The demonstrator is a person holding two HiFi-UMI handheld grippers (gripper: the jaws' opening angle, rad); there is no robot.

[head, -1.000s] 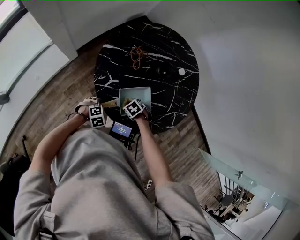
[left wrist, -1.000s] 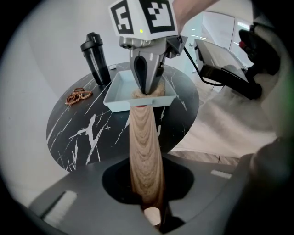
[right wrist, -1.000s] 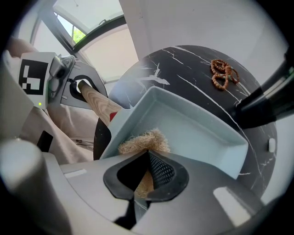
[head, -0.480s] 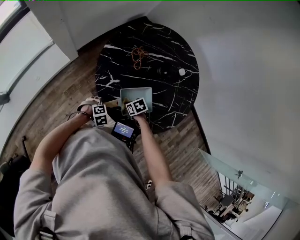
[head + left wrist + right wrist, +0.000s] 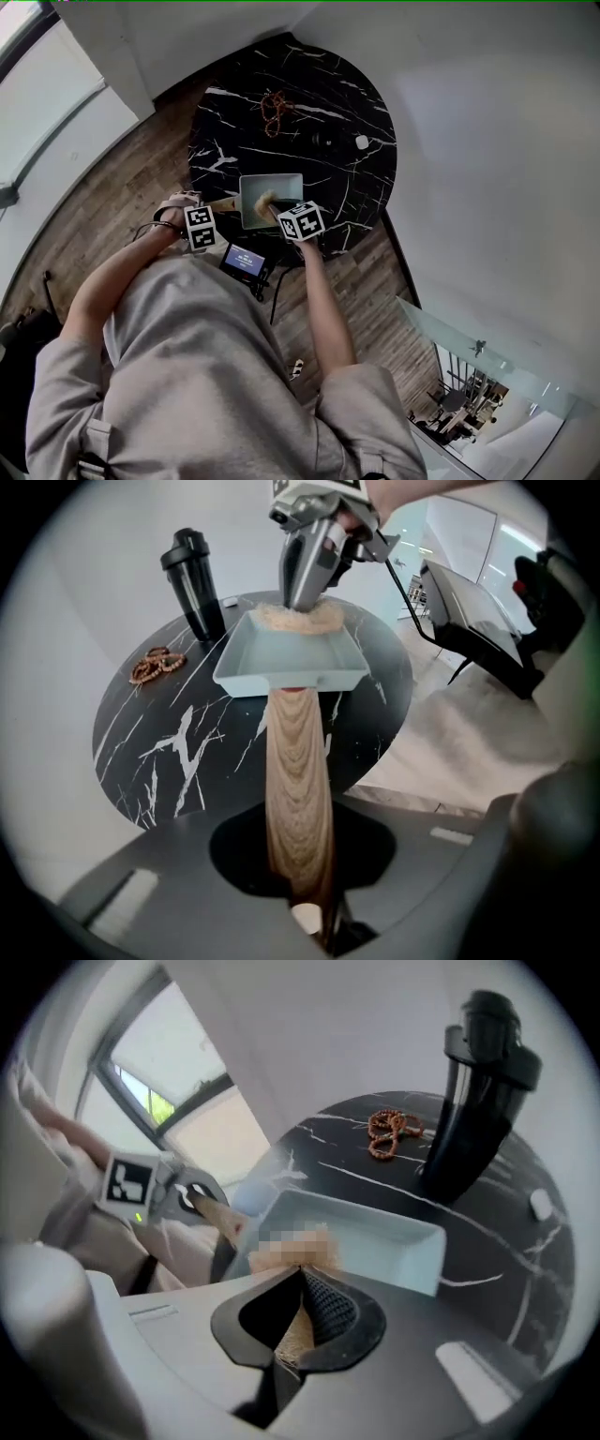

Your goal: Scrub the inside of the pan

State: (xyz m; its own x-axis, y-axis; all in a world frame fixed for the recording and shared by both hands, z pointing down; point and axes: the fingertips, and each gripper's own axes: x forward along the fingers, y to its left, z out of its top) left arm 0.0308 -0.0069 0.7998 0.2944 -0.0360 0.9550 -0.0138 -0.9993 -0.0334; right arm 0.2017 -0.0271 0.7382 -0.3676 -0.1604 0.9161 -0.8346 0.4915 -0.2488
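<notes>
A pale blue rectangular pan (image 5: 288, 186) sits near the front edge of the round black marble table (image 5: 347, 103). Its wooden handle (image 5: 298, 780) runs back between the jaws of my left gripper (image 5: 306, 897). Those jaws are easing open, and the pads still press on the handle. My right gripper (image 5: 298, 1314) is shut on a tan fibrous scrubber (image 5: 292, 1252), which rests on the pan's (image 5: 398, 1241) inside near its rim. In the left gripper view the scrubber (image 5: 298, 621) lies along the pan's (image 5: 281, 658) far wall under the right gripper (image 5: 306, 594).
A black shaker bottle (image 5: 476, 1091) and a string of brown beads (image 5: 389, 1133) stand on the far side of the table. A small white object (image 5: 362, 142) lies near the table's right rim. A screen device (image 5: 246, 261) hangs at the person's waist. Wooden floor surrounds the table.
My right gripper has swung to the right and back toward the table's front edge, so the scrubber now shows inside the pan. The left gripper and pan shifted only slightly.
</notes>
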